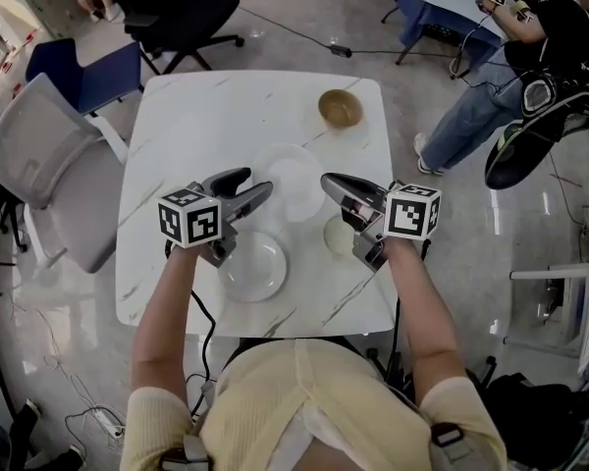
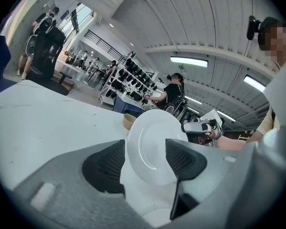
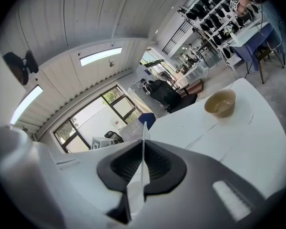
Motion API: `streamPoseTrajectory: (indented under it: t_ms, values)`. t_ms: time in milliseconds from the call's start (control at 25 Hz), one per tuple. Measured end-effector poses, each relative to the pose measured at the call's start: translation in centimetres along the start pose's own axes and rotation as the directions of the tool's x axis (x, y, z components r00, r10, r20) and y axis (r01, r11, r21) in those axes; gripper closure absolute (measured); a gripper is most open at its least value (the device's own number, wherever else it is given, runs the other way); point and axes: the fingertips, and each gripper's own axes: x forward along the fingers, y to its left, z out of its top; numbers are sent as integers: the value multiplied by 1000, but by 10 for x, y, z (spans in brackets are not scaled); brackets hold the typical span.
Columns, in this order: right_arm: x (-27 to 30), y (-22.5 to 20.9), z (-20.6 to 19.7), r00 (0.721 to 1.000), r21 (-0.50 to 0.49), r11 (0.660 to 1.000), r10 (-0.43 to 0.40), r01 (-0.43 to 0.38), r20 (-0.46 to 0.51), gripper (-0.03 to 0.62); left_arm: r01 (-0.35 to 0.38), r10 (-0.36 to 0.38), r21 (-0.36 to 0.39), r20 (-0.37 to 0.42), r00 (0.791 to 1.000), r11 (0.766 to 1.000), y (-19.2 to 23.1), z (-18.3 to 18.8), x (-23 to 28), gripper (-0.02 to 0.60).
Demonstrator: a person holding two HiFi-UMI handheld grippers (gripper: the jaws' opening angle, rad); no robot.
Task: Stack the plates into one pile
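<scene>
The right gripper (image 3: 143, 162) is clenched on the rim of a glossy round white plate (image 1: 293, 186), which shows edge-on between its black ribbed pads in the right gripper view. The plate hangs tilted in the air above the middle of the white marble-patterned tabletop (image 1: 177, 135). The left gripper (image 2: 145, 149) is released, its jaws standing wide. The opposite side of the same plate sits in the gap between them, with neither pad pressing on it.

Two more plates lie flat on the tabletop. A second round white plate (image 1: 252, 266) is below the left gripper, and a smaller white plate (image 1: 337, 235) is partly hidden under the right gripper. A tan round bowl (image 1: 340, 109) stands well apart at the far side.

The held plate looks rigid and thin-rimmed, probably ceramic. It would then be moderately heavy for a one-sided pinch, slick on its glaze, and liable to chip or crack if dropped or knocked against another plate. The rim is the only practical place to take hold, with the pads well onto the flat lip. Held by one edge, the plate will tend to sag and pivot. It should therefore be lowered gently and squarely onto the plate chosen as the base of the pile.
</scene>
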Motion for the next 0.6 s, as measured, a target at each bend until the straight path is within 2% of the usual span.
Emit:
streamPoseTrajectory:
  t_ms: [200,360,440,600]
  values:
    - [1,2,-1,1000,17,1000,14,-14,2,578,16,-16,-6,-1,1000,1000,-4,1,-1,310]
    - [-1,4,-2,1000,30,999,25,-25,10,579,23,-23,-7,19,1000,1000,-9,1,-10,345]
    - [-2,6,-3,1000,33,999,29,-29,9,579,20,-20,-9,29,999,1000,-11,0,-16,365]
    - [2,13,-7,999,38,999,37,-37,1,579,-2,2,5,34,999,1000,-14,-2,-28,367]
